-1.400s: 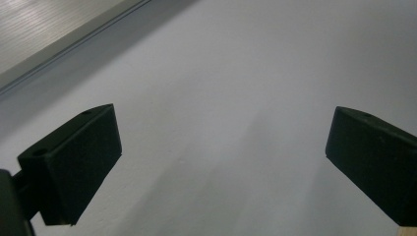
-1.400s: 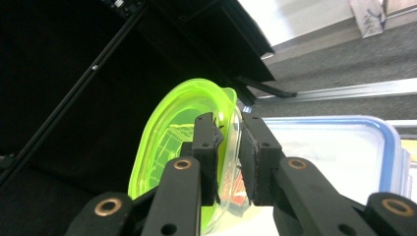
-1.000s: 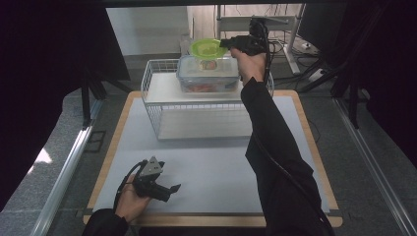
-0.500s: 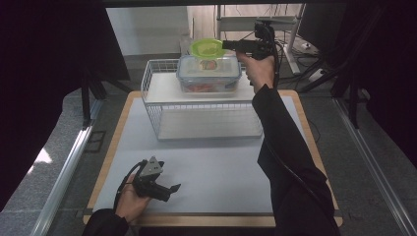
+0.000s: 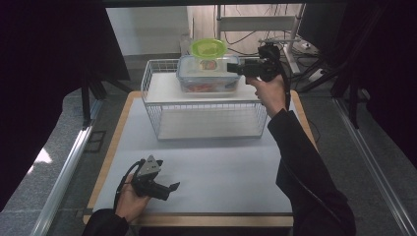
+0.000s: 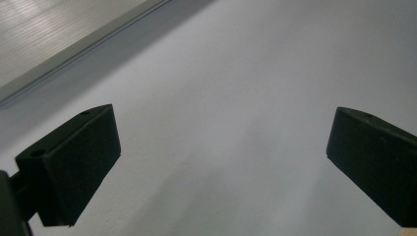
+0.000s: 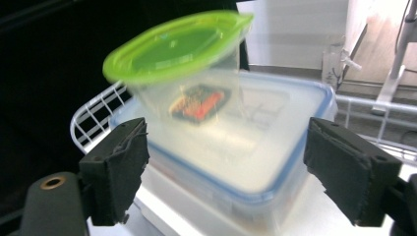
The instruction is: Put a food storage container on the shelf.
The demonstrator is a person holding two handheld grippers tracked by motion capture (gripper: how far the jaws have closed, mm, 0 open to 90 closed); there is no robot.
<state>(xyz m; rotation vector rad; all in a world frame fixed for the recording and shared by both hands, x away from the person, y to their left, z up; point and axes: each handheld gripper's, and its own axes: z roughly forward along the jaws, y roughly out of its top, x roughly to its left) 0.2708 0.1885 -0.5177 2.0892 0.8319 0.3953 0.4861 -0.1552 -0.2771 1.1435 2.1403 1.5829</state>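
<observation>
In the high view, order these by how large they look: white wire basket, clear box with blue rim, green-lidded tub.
1. white wire basket
2. clear box with blue rim
3. green-lidded tub
The tub stands farthest from the camera, yet it is plainly smallest.

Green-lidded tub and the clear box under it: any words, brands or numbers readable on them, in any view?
None can be read.
Green-lidded tub: a red and dark label on its side, blurred in the right gripper view and too small in the high view.
Clear box: no print to be made out.
</observation>
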